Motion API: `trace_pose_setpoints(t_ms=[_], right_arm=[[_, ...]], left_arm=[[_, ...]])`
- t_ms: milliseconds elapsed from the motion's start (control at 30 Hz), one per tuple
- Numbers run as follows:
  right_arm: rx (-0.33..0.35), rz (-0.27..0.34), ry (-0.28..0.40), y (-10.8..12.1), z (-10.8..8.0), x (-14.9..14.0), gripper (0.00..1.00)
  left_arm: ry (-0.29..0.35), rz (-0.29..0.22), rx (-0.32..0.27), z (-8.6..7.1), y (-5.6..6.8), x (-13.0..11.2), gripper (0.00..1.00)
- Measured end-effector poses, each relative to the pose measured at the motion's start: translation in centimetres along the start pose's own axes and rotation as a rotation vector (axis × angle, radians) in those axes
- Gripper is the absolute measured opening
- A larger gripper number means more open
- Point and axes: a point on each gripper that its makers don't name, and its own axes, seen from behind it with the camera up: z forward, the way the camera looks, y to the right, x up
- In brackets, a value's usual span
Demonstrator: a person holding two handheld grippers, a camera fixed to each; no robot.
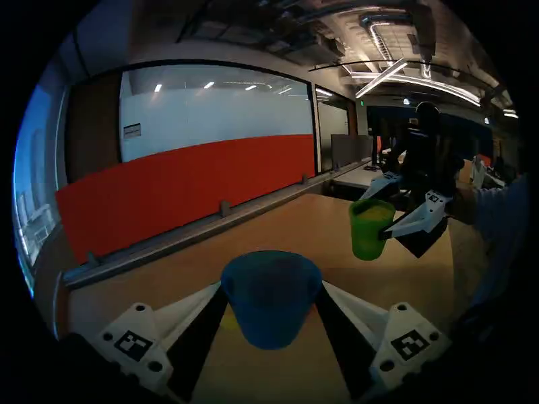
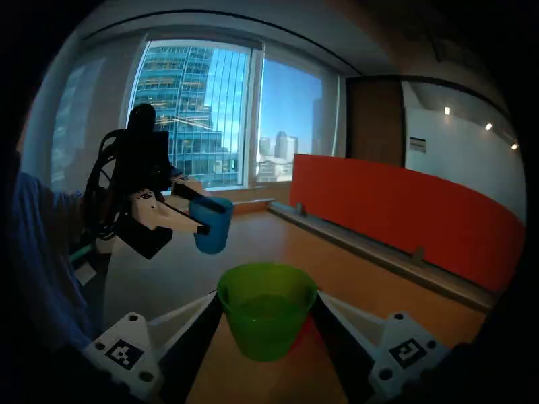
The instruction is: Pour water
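Blue cup (image 1: pixel 271 299) apart from green cup (image 1: pixel 369 230)

The left gripper (image 1: pixel 271 293) and the right gripper (image 2: pixel 267 299) look alike: each has two broad white fingers (image 1: pixel 364 313) with black inner faces, narrowing toward the tips. Every finger carries a square black-and-white marker (image 1: pixel 133 345) ringed by small dark screw holes. Behind the left one is a black housing (image 2: pixel 138 158) trailing dark cables (image 2: pixel 101 182), and the person wears a blue sleeve (image 2: pixel 37 256).

Blue cup (image 1: pixel 271 296), green cup (image 2: pixel 267 306), orange-red panel (image 1: pixel 188 185), tan table (image 1: pixel 303 222).
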Motion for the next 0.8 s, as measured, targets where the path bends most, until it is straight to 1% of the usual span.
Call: trace_pose_setpoints(t_ms=[300, 467, 800], right_arm=[[0.026, -0.011, -0.078, 0.3, 0.3, -2.4, 0.91], [0.035, -0.021, -0.127, 0.5, 0.7, -3.8, 0.91], [0.056, -0.029, -0.199, 0.6, 1.6, -6.3, 0.91]], left_arm=[[-0.062, -0.005, -0.014, 0.9, 0.2, -3.0, 0.87], [-0.102, -0.001, -0.030, 1.5, 0.6, -4.6, 0.87], [-0.182, 0.007, -0.059, 2.6, 1.0, -7.7, 0.87]])
